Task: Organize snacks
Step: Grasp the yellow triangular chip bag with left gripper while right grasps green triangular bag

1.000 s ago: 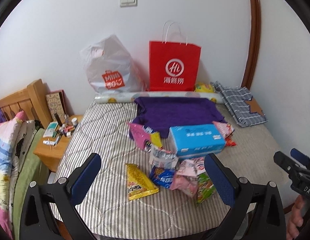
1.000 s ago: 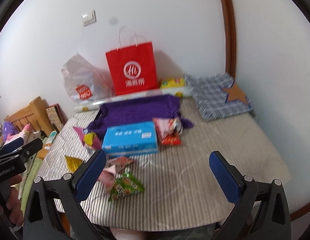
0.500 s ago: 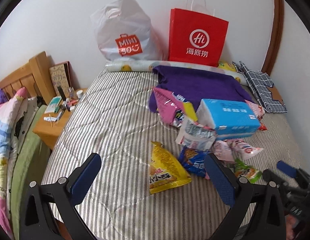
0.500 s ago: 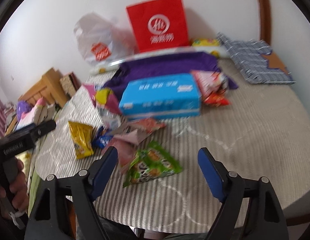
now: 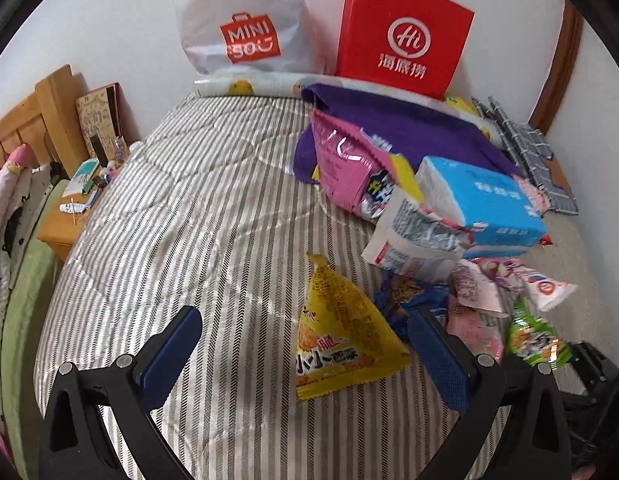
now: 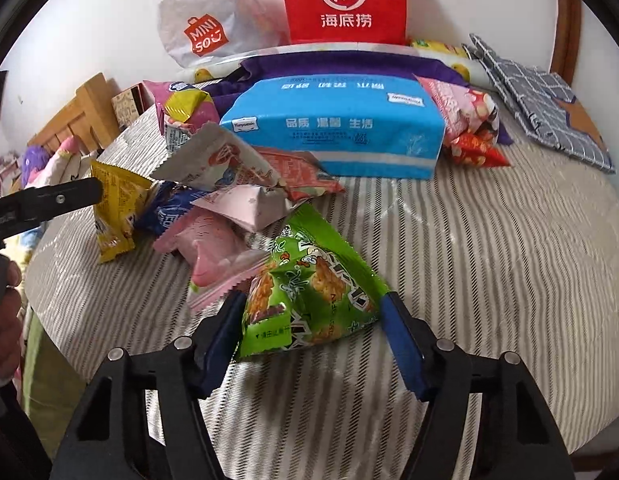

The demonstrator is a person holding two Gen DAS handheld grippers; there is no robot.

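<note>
Several snack packets lie in a heap on the striped bed. A yellow packet [image 5: 341, 332] lies between the fingers of my open left gripper [image 5: 305, 356], nearer the right finger. A green packet [image 6: 309, 288] lies between the fingers of my open right gripper [image 6: 313, 340], close to both pads; it also shows in the left wrist view [image 5: 537, 336]. Pink packets [image 6: 213, 252], a blue packet [image 6: 169, 208] and a white packet [image 6: 225, 160] lie behind it. The yellow packet also shows in the right wrist view [image 6: 117, 208].
A blue tissue pack [image 6: 341, 128] lies mid-bed on a purple cloth [image 5: 409, 128]. A red paper bag [image 5: 401, 36] and a white plastic bag [image 5: 245, 28] stand against the wall. A checked cloth [image 6: 541, 100] lies far right. A wooden nightstand [image 5: 69, 224] stands left of the bed.
Both grippers have moved forward and down toward the snack heap. The yellow packet now lies between the left fingers and the green packet between the right fingers, which have narrowed.
</note>
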